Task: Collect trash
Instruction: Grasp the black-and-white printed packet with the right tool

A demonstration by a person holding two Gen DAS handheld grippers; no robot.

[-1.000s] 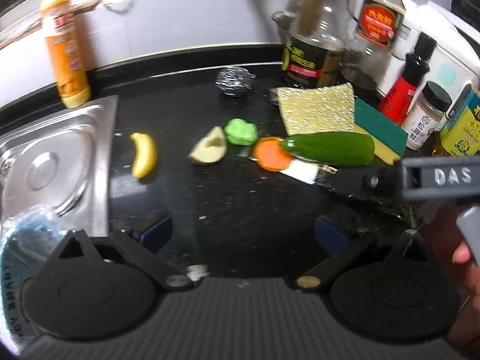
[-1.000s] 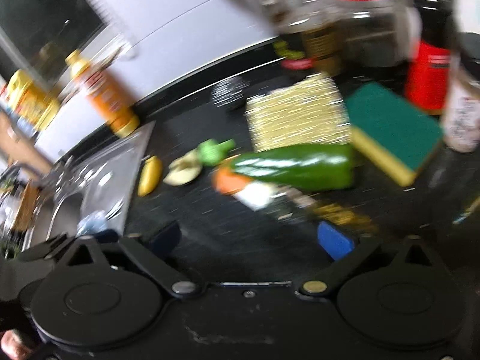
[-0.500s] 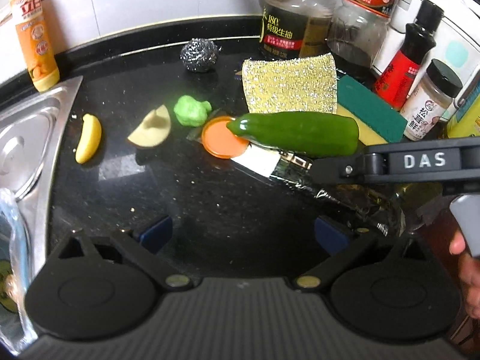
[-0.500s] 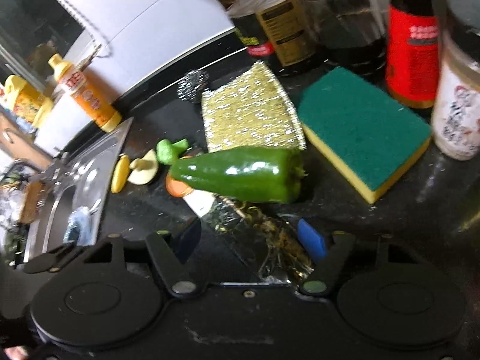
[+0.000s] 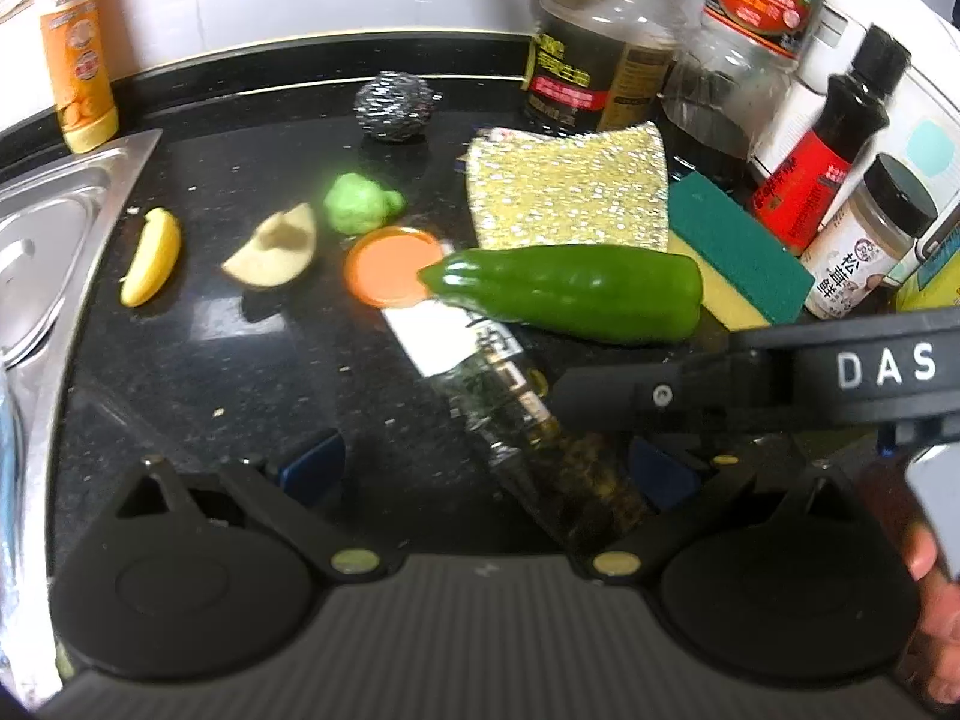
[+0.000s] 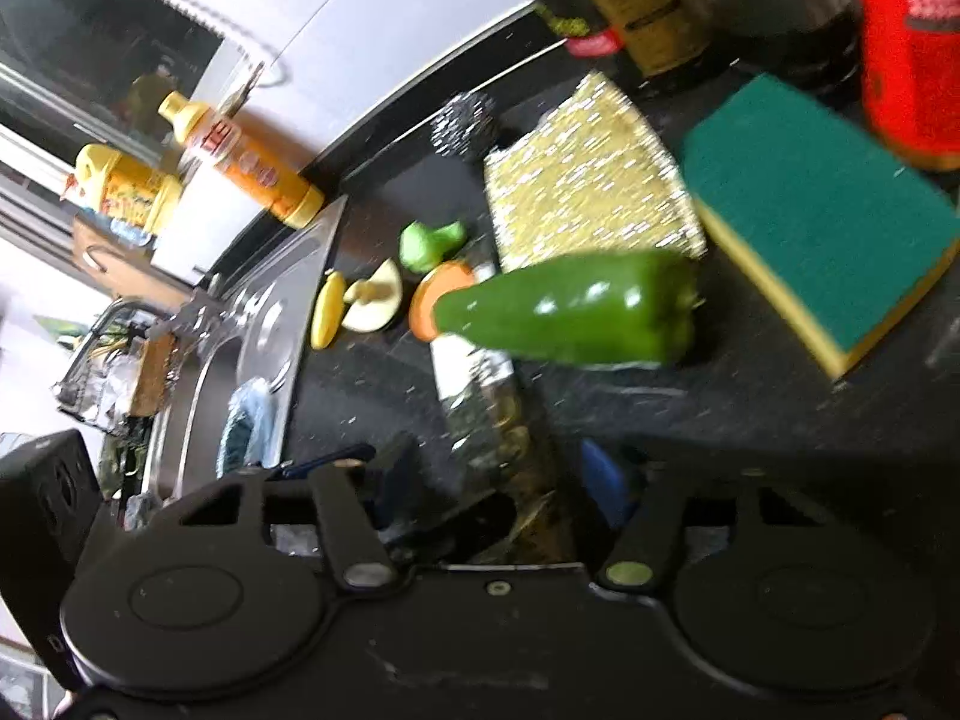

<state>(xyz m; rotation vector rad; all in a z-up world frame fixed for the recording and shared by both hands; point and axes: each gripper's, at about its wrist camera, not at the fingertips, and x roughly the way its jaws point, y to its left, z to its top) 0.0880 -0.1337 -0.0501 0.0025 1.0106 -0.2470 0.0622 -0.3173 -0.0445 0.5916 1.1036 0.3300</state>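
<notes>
Right gripper [image 6: 501, 480] is low over the black counter [image 6: 750, 396], bottom centre of its own view, and its jaws are closing around the crinkled clear wrapper [image 6: 486, 414], which lies between the blue pads; whether they already press on it, I can't tell through the blur. In the left wrist view that same wrapper [image 5: 510, 396] runs diagonally from the middle of the frame down toward lower right, its white end tucked under the tip of the green pepper [image 5: 570, 291]. Left gripper [image 5: 480, 471] sits at the bottom of its frame with jaws spread wide and nothing clamped; the wrapper's dark end lies toward its right-hand pad. Crossing the right side of that frame is the other tool's black body, a person's fingers [image 5: 924, 558] visible at the lower right edge. Just left of the pepper tip is an orange lid [image 5: 390, 264], then a green crumpled wad [image 5: 360, 204], an apple piece [image 5: 276, 246], and a banana piece [image 5: 150, 258] near the steel sink [image 5: 54, 222] at the left edge. Behind the pepper lie a gold scouring cloth [image 5: 570, 186] and a green-and-yellow sponge [image 5: 732, 252], with a steel wool ball [image 5: 393, 105] upper centre. An orange detergent bottle [image 5: 75, 48] stands upper left; sauce bottles [image 5: 828, 138] crowd the upper right.
</notes>
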